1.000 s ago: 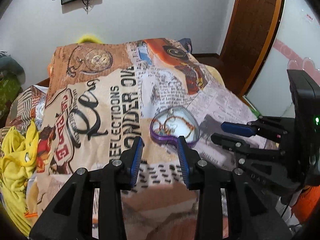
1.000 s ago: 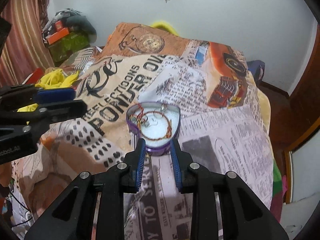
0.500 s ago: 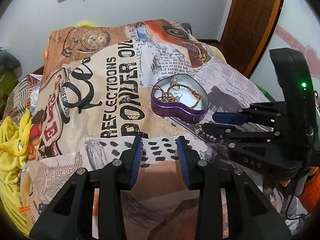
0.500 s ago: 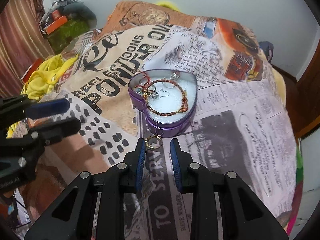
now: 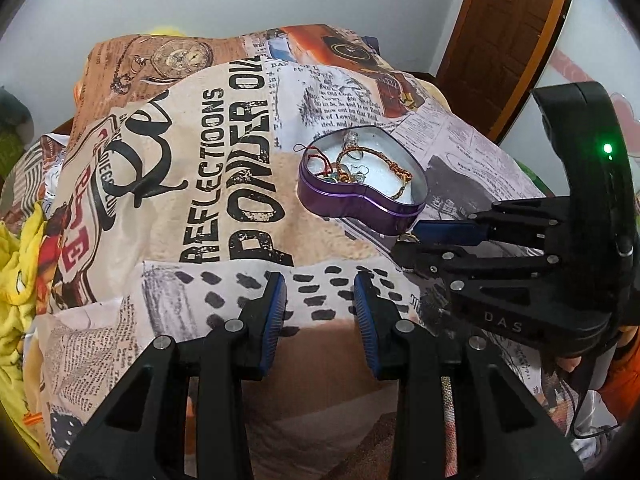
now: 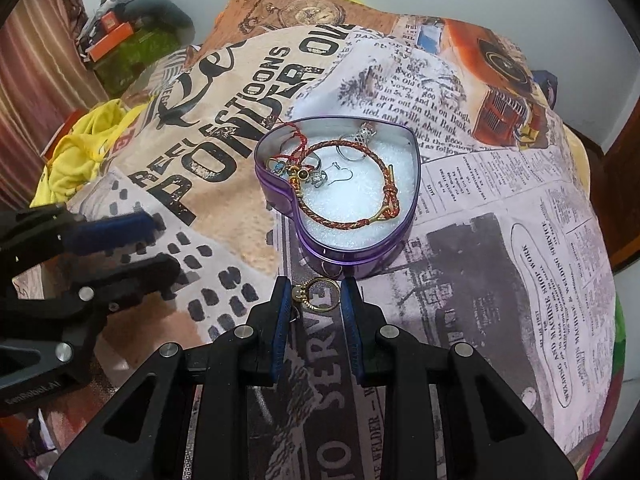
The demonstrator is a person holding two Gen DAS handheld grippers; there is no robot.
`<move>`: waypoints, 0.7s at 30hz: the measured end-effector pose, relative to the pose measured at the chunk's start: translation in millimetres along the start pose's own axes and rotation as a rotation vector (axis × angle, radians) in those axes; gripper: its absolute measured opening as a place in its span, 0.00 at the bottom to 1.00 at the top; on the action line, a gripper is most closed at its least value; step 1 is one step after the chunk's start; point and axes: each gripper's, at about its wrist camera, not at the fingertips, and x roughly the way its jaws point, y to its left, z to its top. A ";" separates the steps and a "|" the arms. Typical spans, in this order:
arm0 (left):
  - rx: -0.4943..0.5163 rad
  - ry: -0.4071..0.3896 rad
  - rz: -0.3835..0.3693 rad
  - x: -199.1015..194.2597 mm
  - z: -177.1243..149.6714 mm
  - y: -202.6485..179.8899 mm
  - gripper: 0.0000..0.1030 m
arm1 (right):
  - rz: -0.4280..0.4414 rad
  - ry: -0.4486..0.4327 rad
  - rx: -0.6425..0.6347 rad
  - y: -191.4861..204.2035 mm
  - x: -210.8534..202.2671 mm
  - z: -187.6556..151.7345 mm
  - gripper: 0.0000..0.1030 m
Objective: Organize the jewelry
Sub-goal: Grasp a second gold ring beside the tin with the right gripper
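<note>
**Gold ring between the right claw's tips**

The bed's printed blanket (image 6: pixel 500 240) carries a purple heart tin (image 6: pixel 348 256). Left claw (image 5: pixel 318 294) gapes, empty. Only the right-wrist view shows the right claw (image 6: pixel 313 294) apart around the gold ring (image 6: pixel 316 295) beside the tin.

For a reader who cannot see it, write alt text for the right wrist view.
A gold ring lies on a printed bedspread between the right gripper's parted fingers, just before a purple heart-shaped tin holding bracelets and rings.

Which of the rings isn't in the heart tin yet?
The gold ring lying on the bedspread just outside the purple heart-shaped tin, between the right hand-held gripper fingers. The other rings sit inside the tin.
</note>
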 end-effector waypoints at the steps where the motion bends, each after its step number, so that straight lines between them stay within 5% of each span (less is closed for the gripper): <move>1: 0.003 0.002 -0.001 -0.1 0.0 -1.4 0.34 | 0.003 0.002 0.000 -0.1 0.8 0.7 0.22; 8: 0.019 0.008 0.004 -4.3 0.4 -9.9 0.34 | 0.019 -0.004 0.007 -1.7 -1.1 -0.8 0.21; 9: 0.021 0.009 0.003 -5.3 0.9 -11.3 0.34 | 0.024 -0.005 0.004 -1.6 -2.3 -1.0 0.08; 10: 0.023 0.009 0.003 -5.7 1.7 -12.3 0.34 | 0.027 -0.001 0.002 -1.4 -3.5 -1.2 0.07; 21: 0.067 0.058 -0.029 9.4 11.0 -39.1 0.34 | 0.008 -0.051 0.032 -23.8 -29.0 -14.8 0.06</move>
